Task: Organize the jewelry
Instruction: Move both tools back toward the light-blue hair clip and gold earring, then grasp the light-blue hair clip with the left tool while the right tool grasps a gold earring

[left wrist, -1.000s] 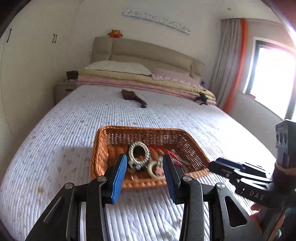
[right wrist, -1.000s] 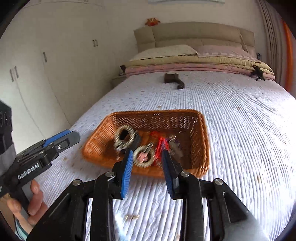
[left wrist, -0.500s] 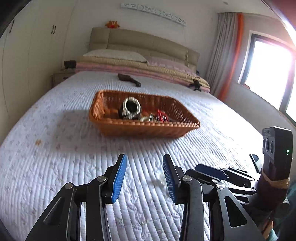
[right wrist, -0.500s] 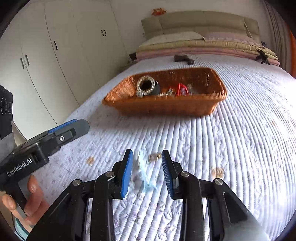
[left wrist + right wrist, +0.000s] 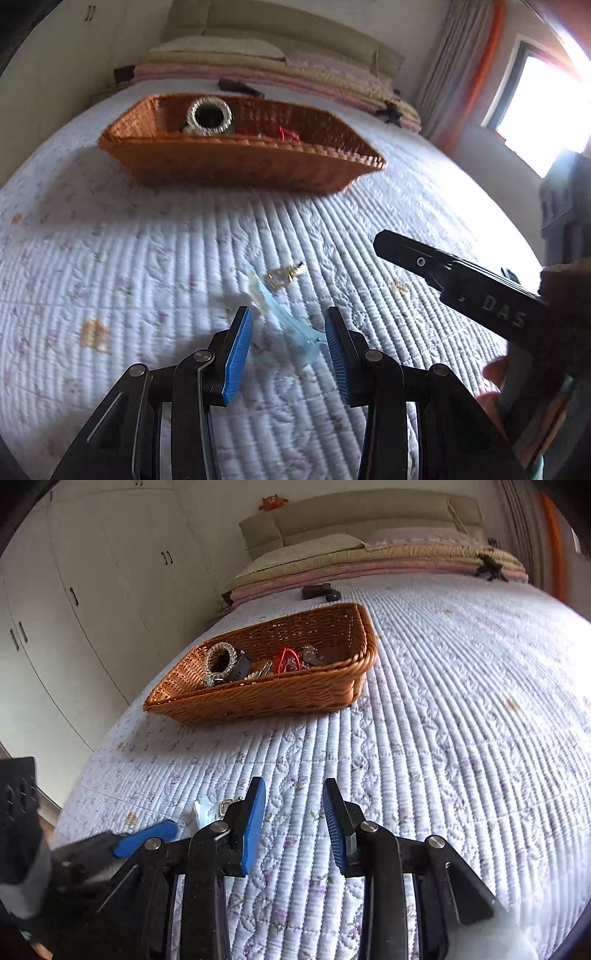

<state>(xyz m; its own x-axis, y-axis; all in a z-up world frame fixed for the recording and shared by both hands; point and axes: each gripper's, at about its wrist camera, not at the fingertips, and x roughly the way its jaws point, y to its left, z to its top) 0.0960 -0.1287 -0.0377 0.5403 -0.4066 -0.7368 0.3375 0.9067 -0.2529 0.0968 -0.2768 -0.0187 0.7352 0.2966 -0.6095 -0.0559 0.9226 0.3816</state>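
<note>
While spread wide, left tool (image 5: 289, 350) straddles pale blue hair clip (image 5: 284, 317).

"DAS" on right gripper (image 5: 406, 254)

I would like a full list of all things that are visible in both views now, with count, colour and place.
wicker basket: one, brown, on the bed
beaded bracelet: one, silver, in basket's left part
red cord piece: one, red, in basket
hair clip: one, pale blue, on quilt between left tongs' fingers
small gold piece: one, gold, just beyond the clip
left tongs: open, blue pads
right tongs: open, over bare quilt
</note>
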